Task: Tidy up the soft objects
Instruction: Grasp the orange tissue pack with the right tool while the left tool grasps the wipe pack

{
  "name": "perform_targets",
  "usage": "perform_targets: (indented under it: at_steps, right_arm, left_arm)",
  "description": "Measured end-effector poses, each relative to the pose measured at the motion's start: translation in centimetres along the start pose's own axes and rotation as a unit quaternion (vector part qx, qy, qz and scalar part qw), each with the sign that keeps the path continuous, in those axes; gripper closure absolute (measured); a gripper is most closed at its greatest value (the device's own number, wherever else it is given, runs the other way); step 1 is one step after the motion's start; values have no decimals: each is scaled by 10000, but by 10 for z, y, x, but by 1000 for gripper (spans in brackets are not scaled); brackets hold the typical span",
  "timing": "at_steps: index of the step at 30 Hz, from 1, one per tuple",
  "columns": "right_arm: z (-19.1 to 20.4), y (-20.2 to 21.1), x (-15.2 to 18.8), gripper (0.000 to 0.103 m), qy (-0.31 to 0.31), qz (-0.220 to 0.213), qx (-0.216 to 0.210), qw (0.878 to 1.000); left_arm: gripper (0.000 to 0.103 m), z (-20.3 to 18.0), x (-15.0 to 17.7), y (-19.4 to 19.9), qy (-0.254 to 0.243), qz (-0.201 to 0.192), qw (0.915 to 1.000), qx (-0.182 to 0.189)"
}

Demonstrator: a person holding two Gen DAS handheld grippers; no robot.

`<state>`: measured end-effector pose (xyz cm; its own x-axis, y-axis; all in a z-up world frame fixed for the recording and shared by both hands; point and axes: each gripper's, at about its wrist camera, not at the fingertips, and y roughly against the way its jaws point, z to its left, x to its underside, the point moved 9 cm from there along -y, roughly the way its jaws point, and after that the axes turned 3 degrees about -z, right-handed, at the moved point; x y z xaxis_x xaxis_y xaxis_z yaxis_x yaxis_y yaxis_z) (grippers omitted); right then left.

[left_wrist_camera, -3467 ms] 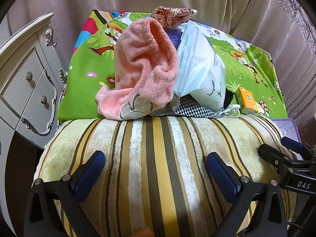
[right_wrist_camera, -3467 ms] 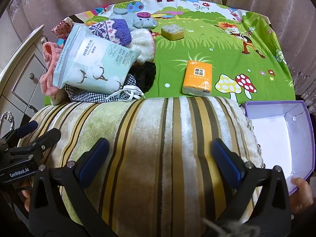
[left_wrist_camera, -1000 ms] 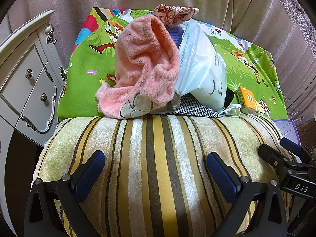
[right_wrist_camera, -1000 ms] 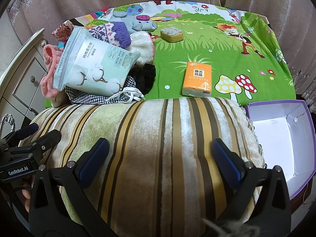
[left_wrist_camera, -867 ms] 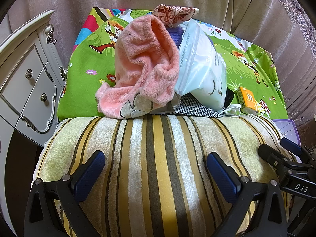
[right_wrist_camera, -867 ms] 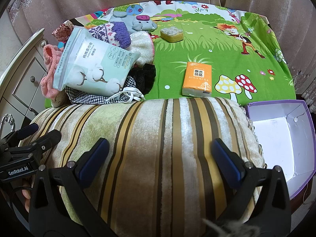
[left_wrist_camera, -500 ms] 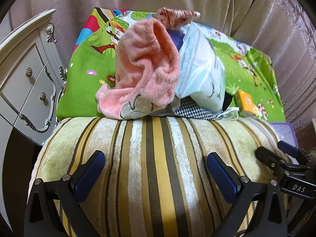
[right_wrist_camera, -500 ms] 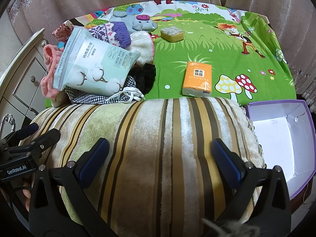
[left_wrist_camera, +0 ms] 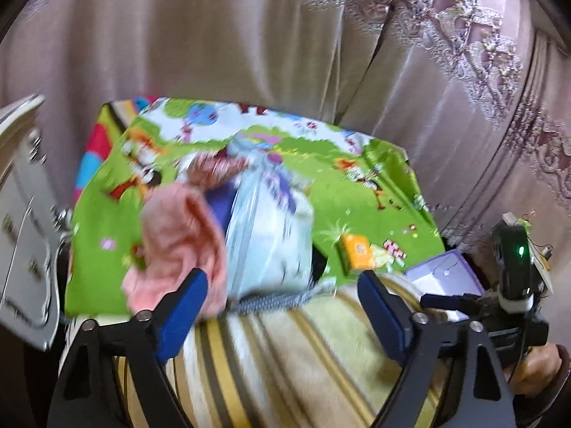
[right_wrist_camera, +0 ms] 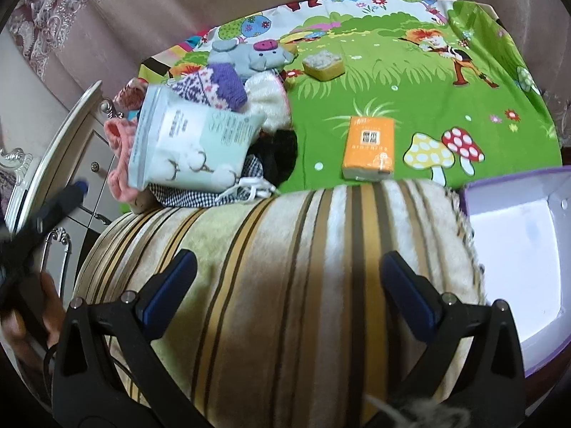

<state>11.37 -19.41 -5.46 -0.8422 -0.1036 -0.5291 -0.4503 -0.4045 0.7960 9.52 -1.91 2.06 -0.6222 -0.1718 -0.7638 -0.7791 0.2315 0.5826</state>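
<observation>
A striped yellow and cream cushion [right_wrist_camera: 285, 285] fills the foreground of both views [left_wrist_camera: 285, 356]. Behind it a pile of soft things lies on the green cartoon mat [right_wrist_camera: 428, 82]: a pink fleece piece [left_wrist_camera: 171, 239], a pale blue cotton-pad bag [right_wrist_camera: 189, 146], a purple knit hat [right_wrist_camera: 214, 85], a grey plush elephant [right_wrist_camera: 249, 57], checked cloth [right_wrist_camera: 185, 196]. An orange tissue pack [right_wrist_camera: 369, 151] lies alone. My left gripper [left_wrist_camera: 282, 306] is open above the cushion. My right gripper [right_wrist_camera: 285, 285] is open over the cushion.
A purple box with a white inside [right_wrist_camera: 517, 249] stands open at the right of the cushion. A white carved dresser [right_wrist_camera: 53, 178] stands at the left. Curtains [left_wrist_camera: 249, 35] hang behind the mat. A yellow sponge block [right_wrist_camera: 323, 64] sits at the mat's back.
My left gripper has lifted and tilted up quickly, so its view is blurred and shows more curtain. My right gripper has risen slightly. Both stay open.
</observation>
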Motion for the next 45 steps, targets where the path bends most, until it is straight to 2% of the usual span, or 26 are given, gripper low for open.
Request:
perform_targets:
  at_steps: [4, 6, 8, 13, 16, 19, 22, 27, 29, 32, 39, 40, 41, 45]
  right_arm:
    - [-16, 4, -20, 0, 100, -228, 251, 9994]
    - [-27, 2, -31, 0, 40, -232, 302, 9993]
    - [-39, -4, -41, 0, -13, -124, 393, 9991]
    - [-56, -29, -60, 0, 87, 168, 576, 9982]
    - [-65, -47, -70, 0, 92, 329, 689, 9970]
    - [-69, -67, -75, 1, 186, 541, 762, 9954]
    - [-75, -80, -75, 8, 211, 710, 892, 9933]
    - [-77, -97, -73, 18, 262, 937, 919, 9910]
    - [-79, -103, -74, 27, 248, 980, 926, 9906]
    - [-80, -108, -70, 44, 154, 1059, 767, 9913]
    - [-78, -91, -76, 46, 14, 697, 492, 9964]
    - [-77, -86, -77, 46, 2, 635, 469, 9969]
    - [-76, -83, -78, 46, -4, 593, 435, 9973]
    - [-77, -72, -78, 46, -103, 473, 296, 9984]
  left_arm:
    - [20, 0, -21, -24, -204, 66, 9998, 49]
    - [25, 7, -20, -41, -173, 261, 9995, 77]
    - [31, 10, -20, -55, -180, 416, 9989, 95]
    - [37, 15, -9, -78, -203, 785, 9967, 52]
    - [38, 15, -5, -84, -319, 861, 9958, -51]
    - [49, 14, -2, -86, -276, 982, 9948, 51]
    - [53, 9, 4, -88, -357, 1089, 9934, 100]
    - [54, 4, 9, -93, -390, 1243, 9914, 140]
    - [74, 6, 8, -94, -403, 1248, 9913, 51]
    - [78, 9, 6, -92, -194, 1272, 9916, 99]
    - [86, 7, 1, -80, 136, 1164, 9929, 190]
    - [89, 6, -1, -79, 146, 1143, 9931, 200]
    - [100, 4, -4, -77, 139, 1109, 9935, 208]
    - [100, -7, -9, -75, 98, 1122, 9933, 268]
